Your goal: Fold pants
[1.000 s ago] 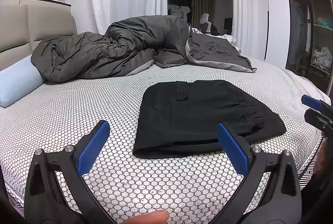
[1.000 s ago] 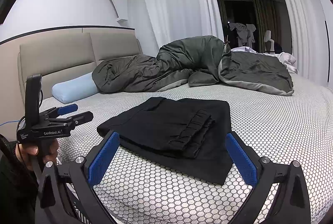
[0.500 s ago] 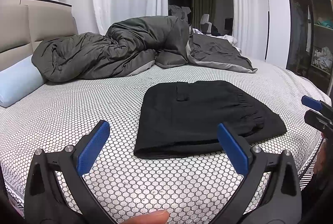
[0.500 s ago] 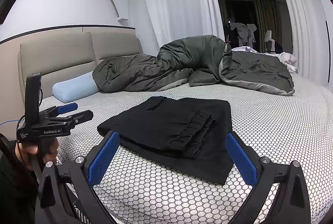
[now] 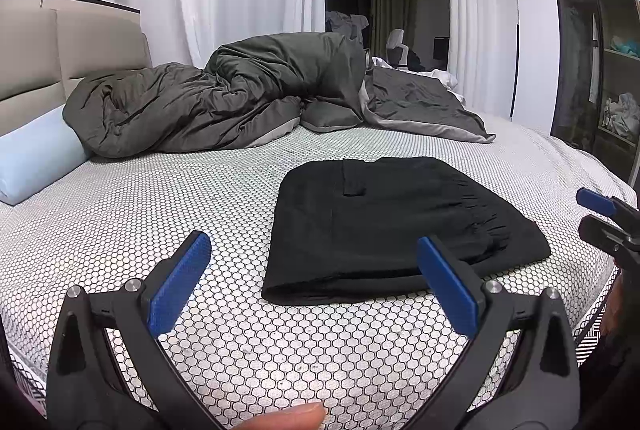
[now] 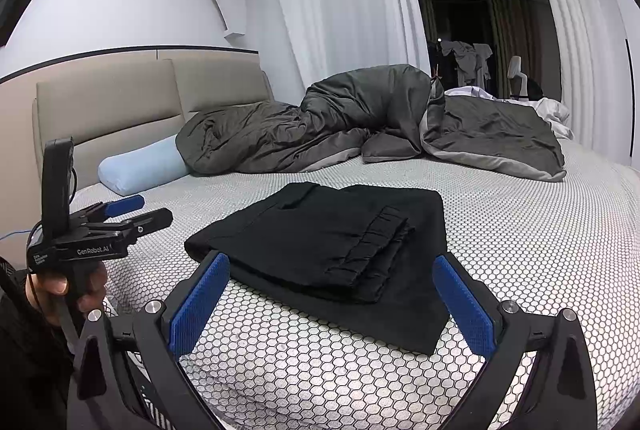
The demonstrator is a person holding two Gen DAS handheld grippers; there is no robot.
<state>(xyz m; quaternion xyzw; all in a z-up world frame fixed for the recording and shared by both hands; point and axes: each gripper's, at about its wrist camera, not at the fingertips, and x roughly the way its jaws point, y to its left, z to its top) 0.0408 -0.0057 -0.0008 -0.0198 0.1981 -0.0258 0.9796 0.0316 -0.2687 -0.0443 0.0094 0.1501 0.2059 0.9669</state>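
Note:
The black pants (image 5: 384,226) lie folded into a flat rectangle on the bed, near its front edge; in the right wrist view (image 6: 332,246) the gathered waistband lies on top. My left gripper (image 5: 316,282) is open and empty, held back from the pants' near left edge. It also shows at the left of the right wrist view (image 6: 136,212). My right gripper (image 6: 332,302) is open and empty, just short of the pants' near edge. Its tips show at the right edge of the left wrist view (image 5: 600,214).
The bed has a white honeycomb-patterned sheet (image 5: 160,214). A dark grey duvet (image 5: 224,102) is bunched at the far side with a light blue bolster pillow (image 5: 36,154) by the beige headboard (image 6: 120,106). An open wardrobe (image 5: 600,62) stands at the right.

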